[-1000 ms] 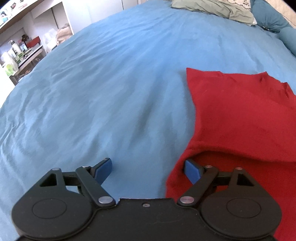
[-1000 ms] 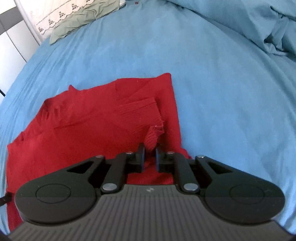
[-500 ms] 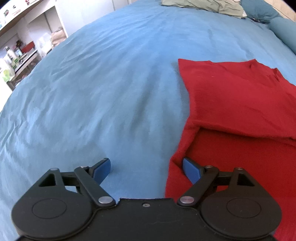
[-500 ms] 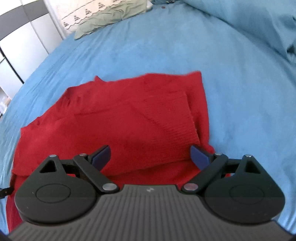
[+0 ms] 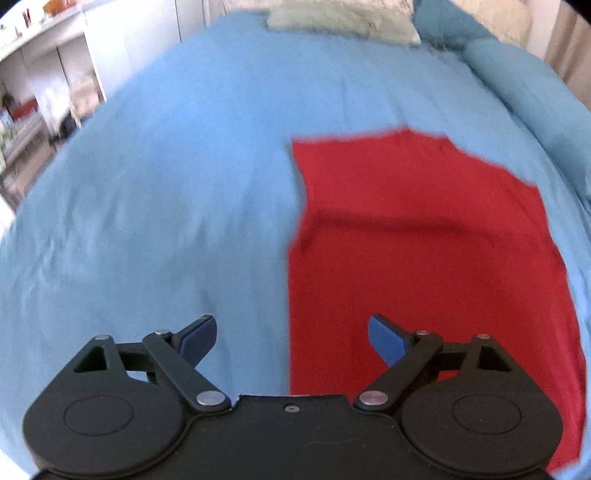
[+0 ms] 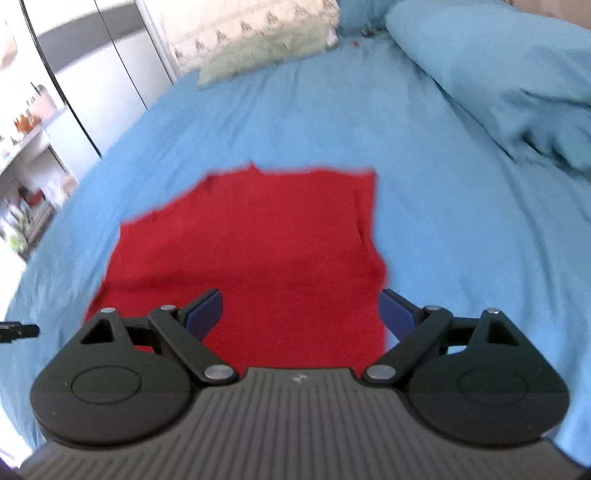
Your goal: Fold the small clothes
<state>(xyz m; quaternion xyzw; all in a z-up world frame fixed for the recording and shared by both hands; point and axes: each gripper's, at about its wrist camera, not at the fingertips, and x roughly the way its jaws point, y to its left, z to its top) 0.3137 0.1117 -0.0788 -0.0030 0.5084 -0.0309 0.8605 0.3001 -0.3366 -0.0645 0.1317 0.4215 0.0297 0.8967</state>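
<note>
blue bedding [image 5: 155,206] covers a big bed and fills most of both views. at the far end lies a pale green pillow [image 5: 343,18], and a puffy blue pillow [image 6: 491,66] sits on one side. white shelves [image 5: 40,92] with small blurry things stand past the bed's edge.

on the bed lies the red top [image 5: 413,229], spread flat. a soft fold line runs across it in the left wrist view. its far edge has a little dip like a neck hole. both pictures are a bit blurry.

the left gripper [image 5: 291,338] hangs above the bed with its jaws wide and opening a little more. nothing is between its blue pads [image 5: 384,338]. one pad is over the blue bedding and the other is over the red top, near the top's edge.

the right gripper [image 6: 301,310] hangs over the near part of the red top. its jaws are spread as wide as they go and grip nothing. the cloth lies below them, not pinched.
</note>
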